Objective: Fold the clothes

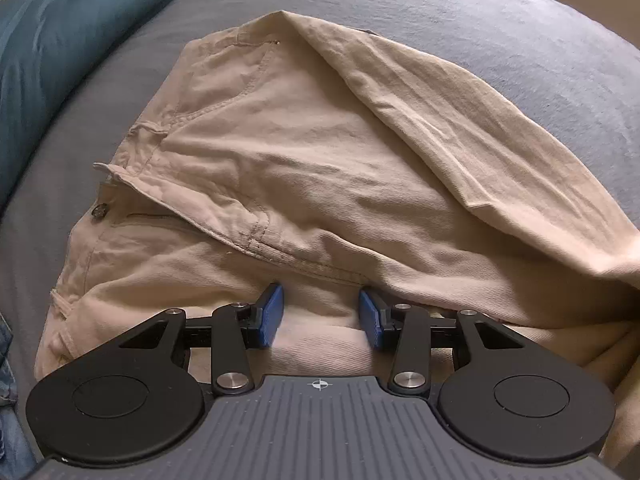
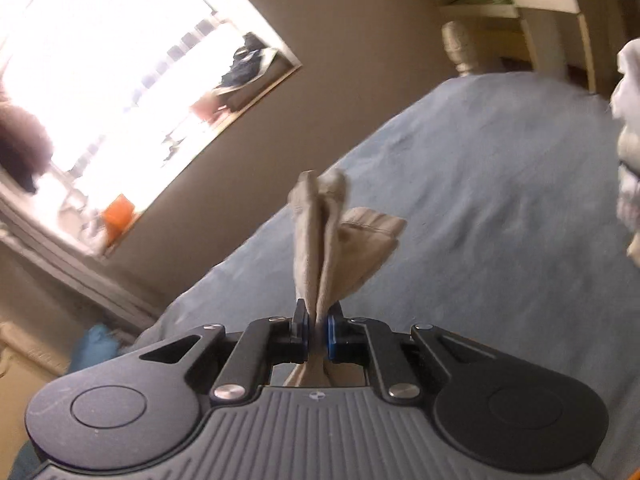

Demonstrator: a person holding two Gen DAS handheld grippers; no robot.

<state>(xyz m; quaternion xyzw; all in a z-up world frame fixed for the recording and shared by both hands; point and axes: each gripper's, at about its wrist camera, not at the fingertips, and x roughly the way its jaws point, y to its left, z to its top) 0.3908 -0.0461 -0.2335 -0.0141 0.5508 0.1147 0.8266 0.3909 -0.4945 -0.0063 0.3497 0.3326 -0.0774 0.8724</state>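
Beige trousers (image 1: 280,168) lie on the blue-grey bed sheet (image 1: 500,24), waistband and button to the left, one leg folded back over the seat on the right. My left gripper (image 1: 322,314) hovers open just above the near edge of the trousers, its blue pads (image 1: 272,314) apart with cloth showing between them but not pinched. In the right wrist view my right gripper (image 2: 318,334) is shut on a hem end of the beige trousers (image 2: 332,240), which stands up bunched above the fingers, lifted off the bed sheet (image 2: 500,208).
A teal pillow (image 1: 52,52) lies at the left of the bed, and denim cloth (image 1: 8,400) shows at the lower left edge. A bright window (image 2: 120,80) and a cream desk (image 2: 540,4) stand beyond the bed. White cloth (image 2: 628,140) hangs at the right edge.
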